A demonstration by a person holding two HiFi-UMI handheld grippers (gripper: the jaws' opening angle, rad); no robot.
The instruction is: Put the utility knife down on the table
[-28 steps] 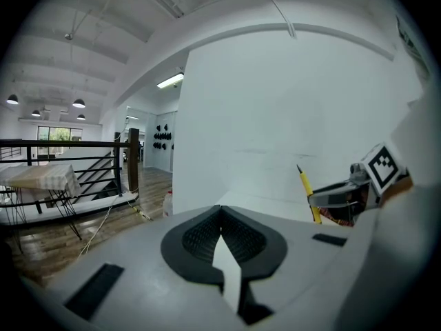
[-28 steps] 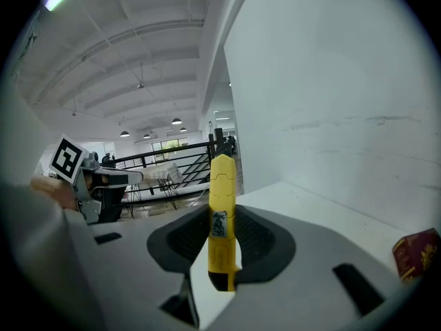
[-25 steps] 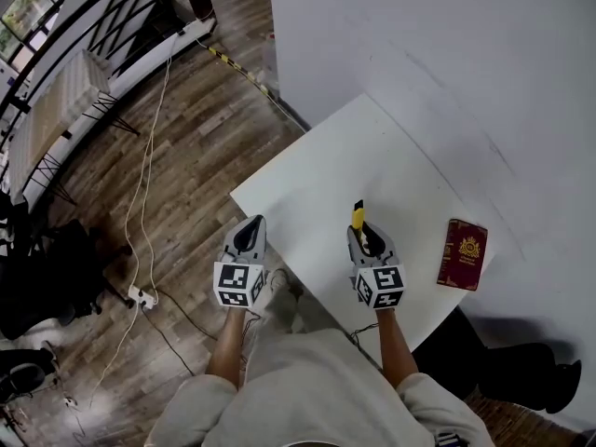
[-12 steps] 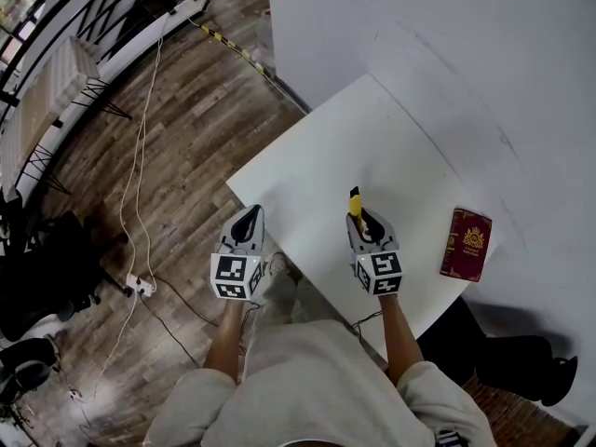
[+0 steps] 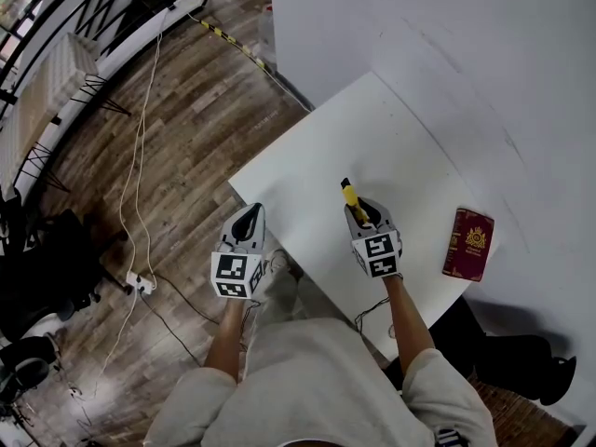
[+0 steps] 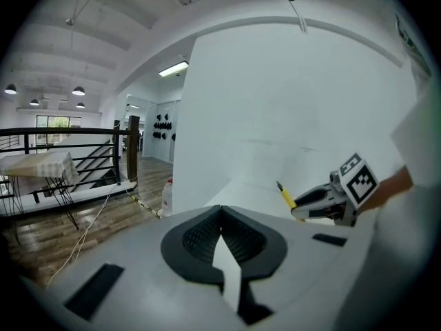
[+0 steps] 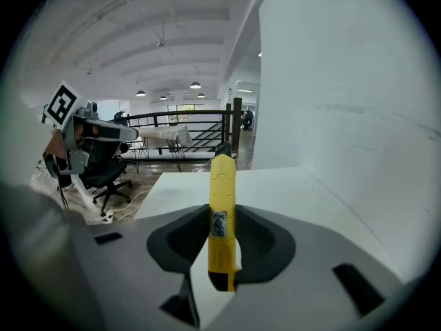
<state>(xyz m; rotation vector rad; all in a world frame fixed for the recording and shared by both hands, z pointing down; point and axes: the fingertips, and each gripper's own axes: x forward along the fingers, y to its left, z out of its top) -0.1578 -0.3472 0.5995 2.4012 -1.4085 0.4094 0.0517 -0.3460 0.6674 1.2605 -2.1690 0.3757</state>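
Right gripper [image 5: 365, 214] clamped on the yellow utility knife [image 5: 350, 196], tip poking ahead above the table [image 5: 307, 170]; left gripper [image 5: 249, 220] alongside, jaws together, empty.

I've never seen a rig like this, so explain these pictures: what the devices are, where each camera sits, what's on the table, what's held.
No robot here: a person holds a two-jaw gripper in each hand. One picture looks down from the person's head; the other two come from cameras riding on the grippers. The right gripper clamps a yellow utility knife over the white table. The left gripper is shut and empty. A red booklet lies on the table.
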